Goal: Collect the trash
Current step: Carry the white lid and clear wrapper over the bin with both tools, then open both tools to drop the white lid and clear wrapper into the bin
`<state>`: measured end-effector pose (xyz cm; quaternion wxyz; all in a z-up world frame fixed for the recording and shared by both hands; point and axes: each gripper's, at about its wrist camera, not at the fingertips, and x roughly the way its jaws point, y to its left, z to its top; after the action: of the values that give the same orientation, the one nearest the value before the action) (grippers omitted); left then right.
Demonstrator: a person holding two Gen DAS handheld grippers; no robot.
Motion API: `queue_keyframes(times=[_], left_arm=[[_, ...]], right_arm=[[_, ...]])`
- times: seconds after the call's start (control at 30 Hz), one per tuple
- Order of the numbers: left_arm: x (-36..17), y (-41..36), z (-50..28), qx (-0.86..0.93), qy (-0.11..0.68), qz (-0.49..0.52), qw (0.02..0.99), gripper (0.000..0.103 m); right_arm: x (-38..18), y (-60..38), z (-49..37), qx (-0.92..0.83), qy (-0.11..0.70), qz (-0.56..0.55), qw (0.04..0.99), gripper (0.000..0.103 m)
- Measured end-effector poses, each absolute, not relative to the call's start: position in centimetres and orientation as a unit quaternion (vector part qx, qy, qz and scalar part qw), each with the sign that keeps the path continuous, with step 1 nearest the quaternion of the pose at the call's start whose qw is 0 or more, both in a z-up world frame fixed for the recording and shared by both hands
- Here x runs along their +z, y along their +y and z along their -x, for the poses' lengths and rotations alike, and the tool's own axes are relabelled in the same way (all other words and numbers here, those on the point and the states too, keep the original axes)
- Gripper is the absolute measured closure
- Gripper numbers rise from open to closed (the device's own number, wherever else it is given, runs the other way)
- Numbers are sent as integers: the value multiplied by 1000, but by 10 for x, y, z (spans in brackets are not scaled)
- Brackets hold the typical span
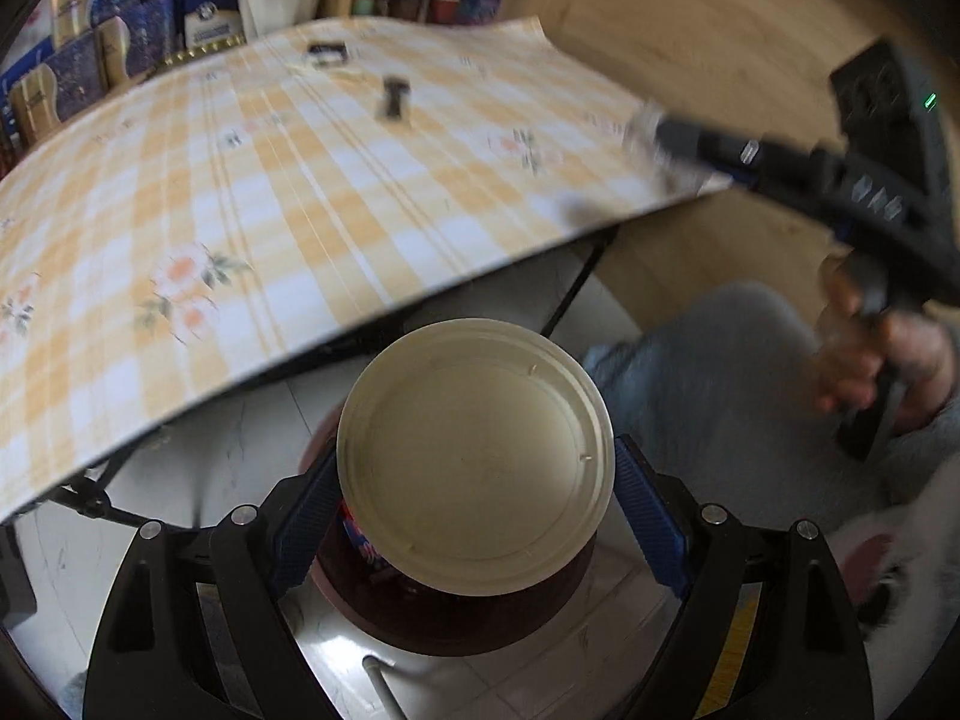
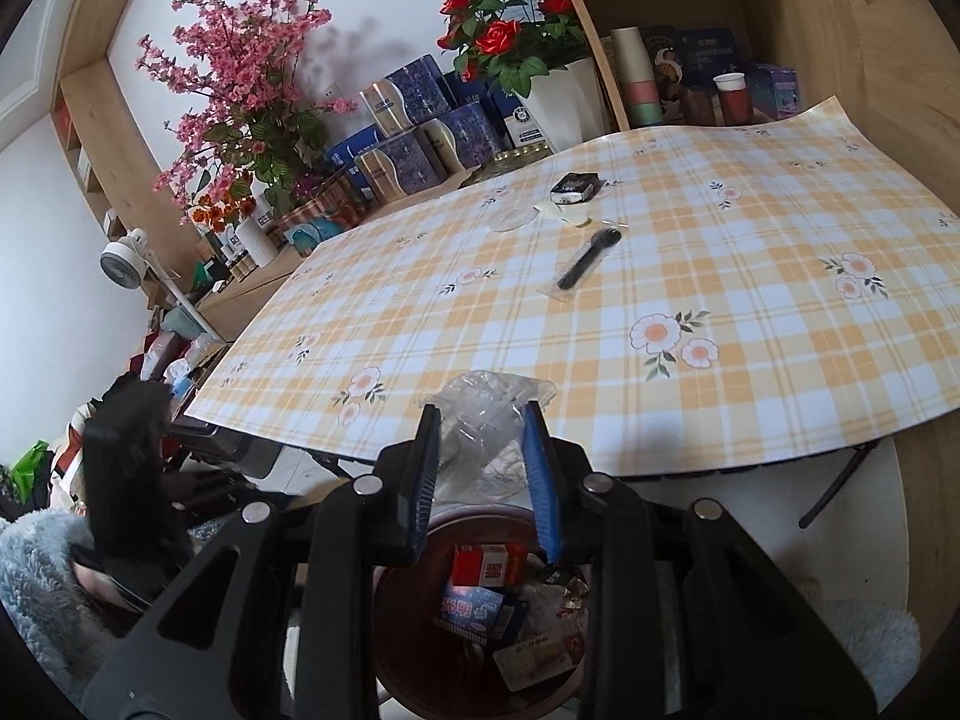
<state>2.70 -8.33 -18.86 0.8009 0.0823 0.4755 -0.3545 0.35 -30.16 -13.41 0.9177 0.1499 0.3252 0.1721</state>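
Lid [image 1: 474, 456] sat gripped between my left jaws; my right jaws pinched crumpled plastic [image 2: 486, 420] above the bin [image 2: 480, 618].

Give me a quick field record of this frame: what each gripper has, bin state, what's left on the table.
left gripper: closed on a round cream lid, above the bin
right gripper: closed on crumpled clear plastic, at the table edge above the bin
trash bin: dark red, on the floor, holds cartons and wrappers
table: yellow plaid cloth
left on table: black spoon in clear wrapper, small black box, pale scraps
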Motion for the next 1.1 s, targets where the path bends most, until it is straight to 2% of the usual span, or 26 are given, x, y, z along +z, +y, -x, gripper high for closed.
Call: queue_keyframes(times=[0.17,0.27,0.4,0.67,0.8,1.1], left_arm=[[-219,-100,-34,-357,495,-93,787,16],[-227,-103,-37,-357,497,-92,786,6],[-216,-91,-43,-348,480,-64,803,6],[-167,-20,-32,-254,369,-33,893,6],[-157,14,-26,-204,340,-19,918,6],[-168,43,-26,-136,346,20,928,6]], right_arm=[[-136,-304,3,166,327,-149,918,73],[-140,-305,5,164,333,-147,917,73],[-148,-303,6,160,343,-140,915,73],[-179,-275,-5,176,389,-111,898,73],[-192,-252,-14,188,411,-76,889,73],[-227,-219,-27,187,453,-28,871,72]])
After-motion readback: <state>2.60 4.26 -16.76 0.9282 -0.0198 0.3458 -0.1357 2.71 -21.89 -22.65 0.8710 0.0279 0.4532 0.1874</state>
